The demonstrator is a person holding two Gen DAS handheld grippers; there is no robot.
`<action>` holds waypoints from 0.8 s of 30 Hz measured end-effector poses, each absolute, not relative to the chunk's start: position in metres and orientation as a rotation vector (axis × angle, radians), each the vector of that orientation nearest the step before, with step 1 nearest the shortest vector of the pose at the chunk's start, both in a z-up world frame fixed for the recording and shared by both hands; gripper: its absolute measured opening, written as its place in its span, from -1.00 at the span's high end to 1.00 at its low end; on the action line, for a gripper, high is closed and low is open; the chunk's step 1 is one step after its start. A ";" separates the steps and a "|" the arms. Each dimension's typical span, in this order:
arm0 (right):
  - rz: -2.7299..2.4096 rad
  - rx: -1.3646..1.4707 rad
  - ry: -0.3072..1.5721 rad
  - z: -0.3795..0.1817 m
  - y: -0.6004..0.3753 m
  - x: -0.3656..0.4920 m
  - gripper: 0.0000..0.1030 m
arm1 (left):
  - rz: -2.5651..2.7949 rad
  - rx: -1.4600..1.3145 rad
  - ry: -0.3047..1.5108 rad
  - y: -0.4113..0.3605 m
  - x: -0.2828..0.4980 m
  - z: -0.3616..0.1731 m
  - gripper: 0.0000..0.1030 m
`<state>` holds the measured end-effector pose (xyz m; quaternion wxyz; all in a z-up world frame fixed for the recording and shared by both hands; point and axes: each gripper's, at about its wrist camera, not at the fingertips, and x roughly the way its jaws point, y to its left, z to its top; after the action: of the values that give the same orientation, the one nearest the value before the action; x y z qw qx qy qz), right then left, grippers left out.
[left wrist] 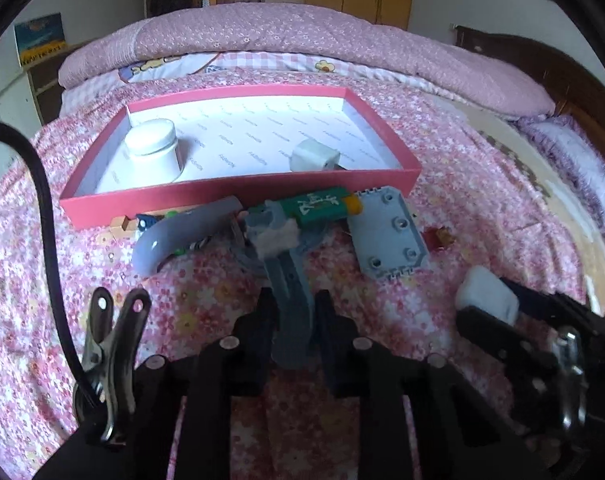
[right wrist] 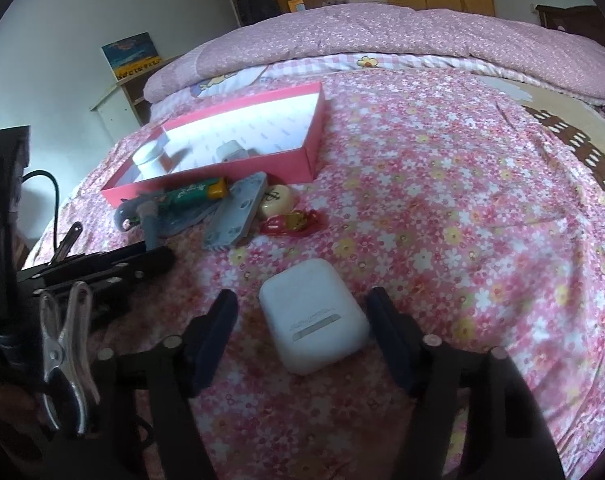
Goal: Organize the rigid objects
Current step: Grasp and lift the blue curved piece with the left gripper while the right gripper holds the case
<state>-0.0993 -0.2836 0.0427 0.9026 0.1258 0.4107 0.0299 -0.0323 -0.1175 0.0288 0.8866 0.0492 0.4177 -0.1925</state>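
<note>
Floral bedding (left wrist: 482, 184) carries everything, soft and uneven. From my left wrist view, the left hand-held gripper (left wrist: 292, 312) is clamped on the stem of a grey plastic piece (left wrist: 288, 276) that lies among the clutter just before the pink box (left wrist: 238, 192). I judge that lifting it could drag the green tube (left wrist: 322, 206) or grey plate (left wrist: 390, 232) along, since they overlap. Inside the box I count one white jar (left wrist: 152, 148) and one white cube (left wrist: 314, 156).

From my right wrist view, the right hand-held gripper (right wrist: 308, 320) stands open around one white case (right wrist: 314, 316), pads apart from it; closing off-centre could skid it. Nearby I count one cream ball (right wrist: 276, 200) and one red trinket (right wrist: 290, 222).
</note>
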 end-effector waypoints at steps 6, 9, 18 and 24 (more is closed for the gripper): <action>0.030 0.259 0.848 0.043 -0.288 -0.100 0.00 | -0.465 0.080 0.843 -0.107 -0.043 0.039 0.59; 0.025 0.272 0.846 0.044 -0.290 -0.100 0.04 | -0.470 0.082 0.824 -0.104 -0.049 0.044 0.59; 0.055 0.330 0.849 0.050 -0.289 -0.102 0.13 | -0.492 0.011 0.823 -0.080 -0.051 0.049 0.60; 0.084 0.326 0.842 0.056 -0.280 -0.102 0.13 | -0.469 -0.031 0.817 -0.062 -0.048 0.051 0.59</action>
<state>-0.1016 -0.2804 0.0557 0.8990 0.1576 0.4065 0.0405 -0.0483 -0.0621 0.0508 0.8910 -0.0149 0.3936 -0.2259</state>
